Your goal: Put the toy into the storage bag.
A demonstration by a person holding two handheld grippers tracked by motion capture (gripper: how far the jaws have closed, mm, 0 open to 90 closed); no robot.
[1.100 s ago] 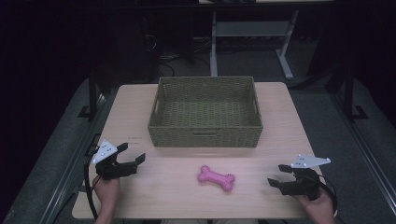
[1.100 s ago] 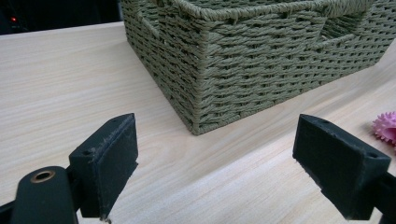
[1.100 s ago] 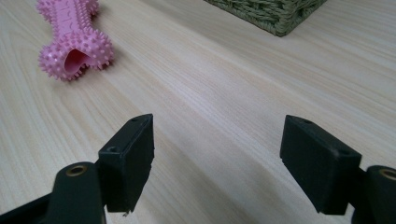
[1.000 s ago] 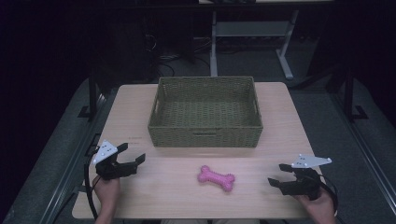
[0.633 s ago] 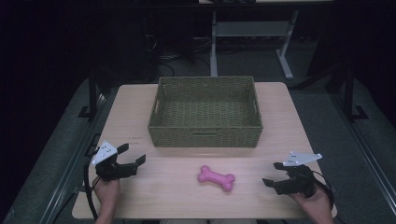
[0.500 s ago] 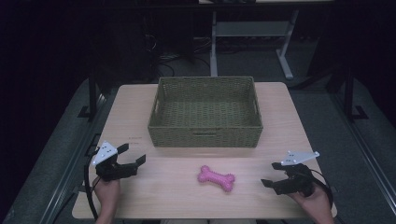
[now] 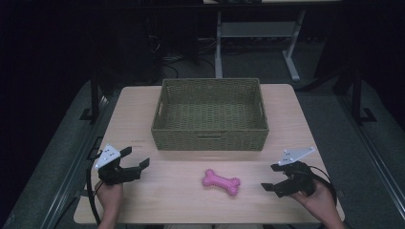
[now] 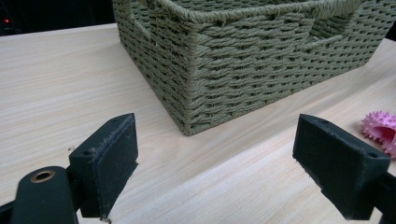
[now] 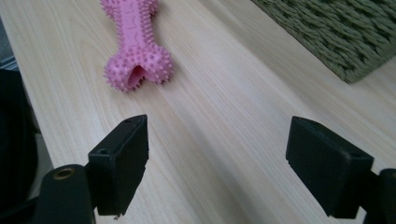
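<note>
On the pale wooden surface (image 7: pixel 167 191), high view: one pink spiked bone toy (image 7: pixel 221 182), lying flat at 6 o'clock from the woven basket (image 7: pixel 210 139), apart from it. Basket empty as far as its floor shows. Left gripper (image 7: pixel 135 158) at 9 o'clock from the toy, jaws apart, nothing between them. Right gripper (image 7: pixel 275 177) at 3 o'clock from the toy, jaws apart and pointed toward it, nothing held.

Change noted: compared with a second ago, the right gripper sits closer to the toy and slightly lifted, and its jaws have just been opening. The left gripper has not shifted; the toy and the basket lie where they did. Judgement: an approach on the toy by the right hand is beginning, with the basket the probable destination; no grasp yet.

Left gripper view: both black jaws spread wide over bare wood. Basket corner (image 8: pixel 191 70) at 12 o'clock; a sliver of the toy (image 8: pixel 380 130) at 3 o'clock, cut off by the frame edge.

Right gripper view: jaws wide, empty. The toy (image 9: pixel 136 42) lies ahead at 11 o'clock, outside the gap between the jaws, its far end cut off at the top edge. Basket wall (image 9: pixel 345 32) at 1 o'clock, partly cropped.

Hard to make out: the room beyond the surface is dark.
</note>
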